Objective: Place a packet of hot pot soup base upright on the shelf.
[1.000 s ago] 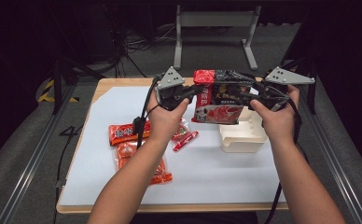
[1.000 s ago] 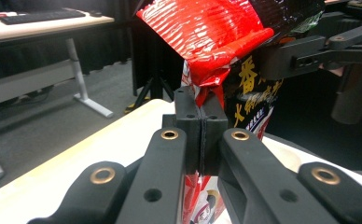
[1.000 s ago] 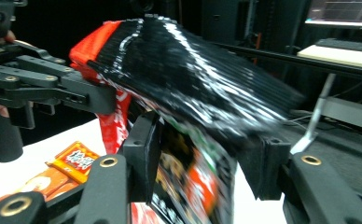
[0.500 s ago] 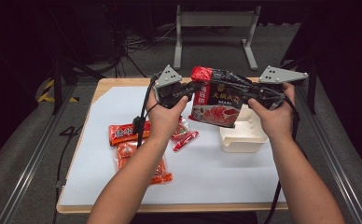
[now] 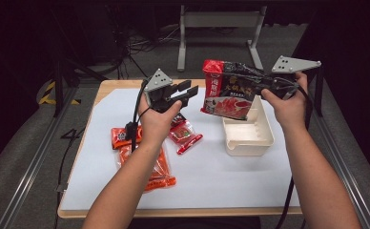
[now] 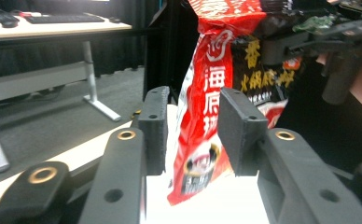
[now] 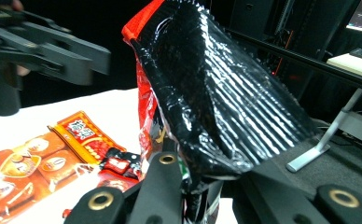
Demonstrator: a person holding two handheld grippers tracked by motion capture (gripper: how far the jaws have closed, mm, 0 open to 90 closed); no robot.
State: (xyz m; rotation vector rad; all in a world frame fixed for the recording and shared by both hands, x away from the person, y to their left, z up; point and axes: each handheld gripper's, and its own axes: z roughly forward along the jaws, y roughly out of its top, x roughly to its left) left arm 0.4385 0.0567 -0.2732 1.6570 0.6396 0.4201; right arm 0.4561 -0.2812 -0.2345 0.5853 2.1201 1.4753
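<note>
Work in hand: a red-and-black snack bag (image 5: 231, 90) is held up above the table (image 5: 221, 191), over the near end of a cream tray (image 5: 250, 138).
Right gripper (image 5: 273, 88): its jaws have just been closing and now pinch 1 edge of the bag; in the right gripper view the crinkled black film (image 7: 216, 93) rises straight out from between them.
Left gripper (image 5: 185, 93): its jaws have just been opening and stand apart, holding nothing. In the left gripper view the bag's red side seam (image 6: 202, 116) hangs in the gap between the 2 pads (image 6: 242, 126), and neither pad appears to press on it, though the angle leaves that a little uncertain.
Bag, how it will handle: thin glossy film, light, soft and easily creased, probably slippery on the pads. It sags and tilts from a single hold.
Where to grip: on a flat sealed seam or a corner, where the film is doubled, not across the puffed middle, which could crush whatever is inside.
Risk: with 1 hold only, the bag may swing or slide out if moved fast.
Elsewhere on the table: 2 orange packets (image 5: 145, 157) and a small red sachet (image 5: 185, 136) lie left of the tray, well clear of the bag.
</note>
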